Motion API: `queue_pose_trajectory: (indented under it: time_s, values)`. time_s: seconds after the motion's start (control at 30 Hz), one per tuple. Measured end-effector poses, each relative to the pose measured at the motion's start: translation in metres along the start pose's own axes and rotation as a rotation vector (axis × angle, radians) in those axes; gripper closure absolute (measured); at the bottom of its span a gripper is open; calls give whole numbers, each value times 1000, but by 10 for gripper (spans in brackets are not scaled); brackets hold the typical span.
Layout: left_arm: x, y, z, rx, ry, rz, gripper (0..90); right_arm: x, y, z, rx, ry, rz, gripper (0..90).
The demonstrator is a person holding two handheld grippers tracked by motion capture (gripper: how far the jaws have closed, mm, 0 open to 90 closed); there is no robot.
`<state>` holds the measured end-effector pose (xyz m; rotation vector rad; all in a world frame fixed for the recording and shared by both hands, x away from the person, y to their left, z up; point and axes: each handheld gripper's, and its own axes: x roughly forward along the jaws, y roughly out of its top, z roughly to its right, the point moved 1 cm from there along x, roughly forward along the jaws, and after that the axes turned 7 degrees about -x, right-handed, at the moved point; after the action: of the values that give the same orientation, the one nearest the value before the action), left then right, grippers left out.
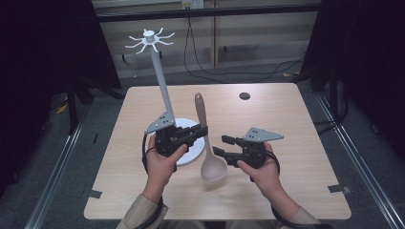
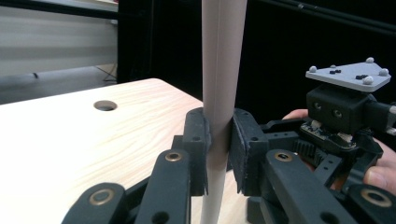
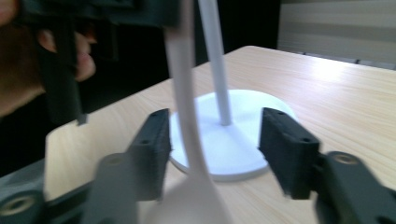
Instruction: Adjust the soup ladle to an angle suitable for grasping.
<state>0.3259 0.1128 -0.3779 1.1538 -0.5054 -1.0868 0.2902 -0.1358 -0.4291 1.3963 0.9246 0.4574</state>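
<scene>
Wooden table (image 1: 286, 124) before dark curtains, my left claw (image 1: 198, 132) clamping the ladle (image 1: 206, 143) handle, my right claw (image 1: 223, 145) parted beside its bowl, white hook stand (image 1: 162, 90) just behind.

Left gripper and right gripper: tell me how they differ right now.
The left gripper is shut on the ladle handle; the right gripper stands open, its pads clear of it. The left gripper sits over the white rack's base; the right gripper sits off it, beside the ladle's bowl. Both are black and carry a grey plate.
</scene>
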Motion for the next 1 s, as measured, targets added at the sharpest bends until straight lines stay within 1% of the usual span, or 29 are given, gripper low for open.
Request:
queue_pose_trajectory:
  time_s: [0.07, 0.1, 0.13, 0.17, 0.2, 0.27, 0.3, 0.33, 0.37, 0.4, 0.43, 0.47, 0.5, 0.53, 0.57, 0.63, 0.7, 0.73, 0.77, 0.83, 1.0]
  values:
    - [-3, 3, -2, 9, 10, -2, 777, -3, -3, 4, -5, -14, -27, 311]
    - [-4, 4, -2, 4, 11, 2, 777, -4, -5, 5, -5, -21, -41, 278]
    - [-6, 7, -4, 9, 22, 5, 777, -5, -9, 8, -13, -34, -66, 224]
    - [-6, 7, -4, 9, 22, 5, 777, -5, -10, 8, -24, -44, -82, 202]
    - [-7, 9, -5, 9, 30, 7, 777, -5, -10, 8, -24, -44, -82, 202]
    - [-9, 13, -6, 10, 44, 19, 777, -4, -15, 8, -44, -55, -118, 146]
    - [-10, 15, -6, 13, 46, 19, 777, -3, -17, 8, -46, -58, -128, 130]
    - [-10, 16, -6, 16, 50, 21, 777, -2, -19, 8, -52, -58, -140, 113]
    - [-11, 19, -6, 23, 62, 20, 777, -1, -21, 7, -56, -58, -153, 96]
    - [-12, 21, -6, 30, 59, 21, 776, 0, -23, 7, -57, -56, -166, 79]
    - [-13, 23, -6, 31, 68, 23, 777, 2, -25, 7, -58, -52, -173, 66]
    - [-14, 25, -6, 40, 74, 22, 776, 3, -26, 7, -59, -57, -181, 56]
    - [-14, 27, -6, 37, 78, 26, 777, 5, -28, 6, -64, -52, -193, 34]
    - [-15, 30, -6, 38, 73, 28, 777, 5, -28, 6, -64, -52, -193, 34]
    - [-16, 32, -6, 40, 78, 28, 777, 6, -29, 6, -68, -51, -198, 30]
    - [-17, 36, -5, 43, 77, 35, 777, 7, -29, 7, -68, -46, -201, 26]
    - [-18, 40, -4, 57, 83, 31, 777, 7, -30, 7, -69, -52, -201, 25]
    - [-19, 42, -3, 58, 84, 32, 777, 7, -31, 7, -68, -49, -205, 25]
    - [-19, 44, -3, 60, 94, 31, 777, 7, -32, 7, -64, -44, -208, 24]
    - [-20, 48, -3, 63, 96, 33, 777, 6, -34, 8, -65, -53, -218, 25]
    - [-22, 59, -1, 79, 114, 41, 777, 7, -38, 9, -62, -47, -232, 26]
